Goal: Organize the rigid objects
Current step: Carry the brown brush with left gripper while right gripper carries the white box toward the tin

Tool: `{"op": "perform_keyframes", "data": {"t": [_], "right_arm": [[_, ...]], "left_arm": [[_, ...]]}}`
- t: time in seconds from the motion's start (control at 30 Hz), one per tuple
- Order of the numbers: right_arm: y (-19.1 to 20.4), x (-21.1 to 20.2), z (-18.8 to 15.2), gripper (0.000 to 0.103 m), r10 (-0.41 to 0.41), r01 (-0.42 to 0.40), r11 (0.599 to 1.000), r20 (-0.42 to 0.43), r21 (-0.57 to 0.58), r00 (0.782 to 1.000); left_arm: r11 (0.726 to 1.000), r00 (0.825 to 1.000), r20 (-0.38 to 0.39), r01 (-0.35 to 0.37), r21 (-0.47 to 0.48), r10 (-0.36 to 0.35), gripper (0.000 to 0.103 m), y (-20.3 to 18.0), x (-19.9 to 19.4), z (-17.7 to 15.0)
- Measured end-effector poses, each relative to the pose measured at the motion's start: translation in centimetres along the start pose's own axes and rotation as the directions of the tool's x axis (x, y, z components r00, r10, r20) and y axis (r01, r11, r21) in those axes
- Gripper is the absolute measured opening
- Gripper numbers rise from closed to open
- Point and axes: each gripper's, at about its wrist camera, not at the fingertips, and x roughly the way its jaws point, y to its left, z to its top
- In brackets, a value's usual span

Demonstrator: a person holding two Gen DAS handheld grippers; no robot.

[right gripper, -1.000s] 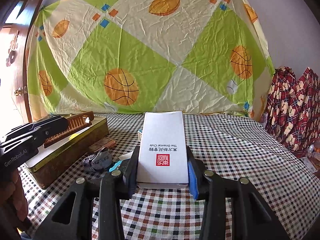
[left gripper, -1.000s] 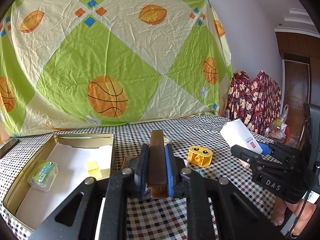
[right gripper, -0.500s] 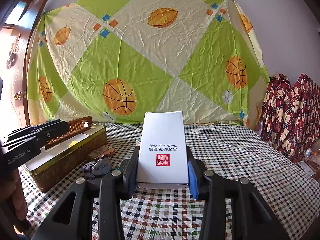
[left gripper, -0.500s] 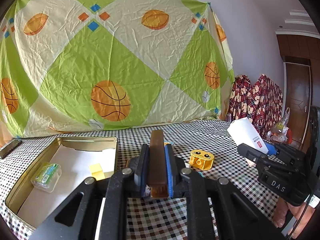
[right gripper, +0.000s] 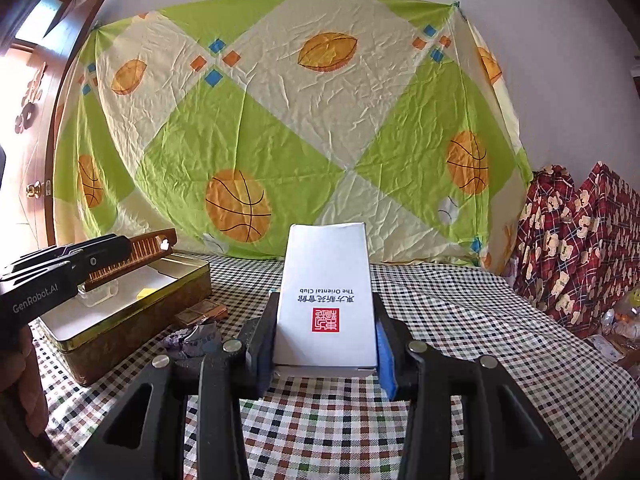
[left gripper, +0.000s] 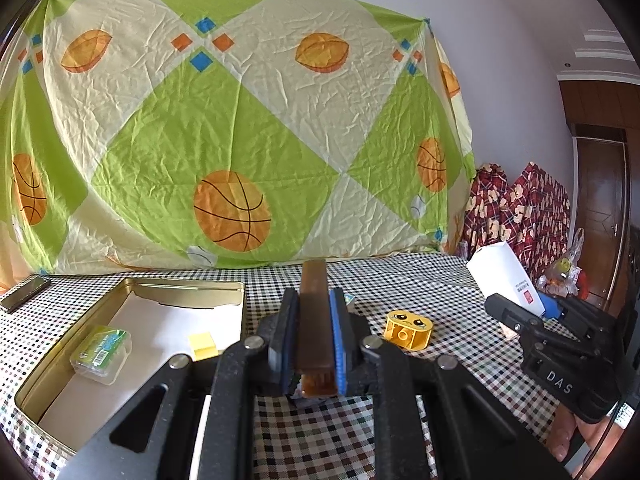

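A brown comb point(left gripper: 315, 320) is being clamped edge-up in the left hand-held gripper point(left gripper: 314, 344), its long axis pointing forward; the open tin point(left gripper: 132, 286) is lying just to its left, nearer this hand. A white box point(right gripper: 327, 292) is being gripped by the right hand-held gripper point(right gripper: 326, 340).

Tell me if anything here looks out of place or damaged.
Nothing looks damaged. A crumpled purple wrapper lies on the checked tablecloth beside the gold tin, looking like litter. The white box is held with its print upside down.

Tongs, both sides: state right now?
Left tongs: shut on the comb.
Right tongs: shut on the white box.
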Motion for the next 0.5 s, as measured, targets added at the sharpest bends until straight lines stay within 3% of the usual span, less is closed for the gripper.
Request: {"op": "perform_keyframes", "data": {"t": [0.5], "right_arm": [[-0.1, -1.1, -0.1, 0.043, -0.017, 0.015, 1.000, 0.058, 0.025, 0.998]], "left_arm": [[1.000, 1.000, 0.024, -0.015, -0.020, 0.015, 0.014, 0.6, -0.6, 0.0]]}}
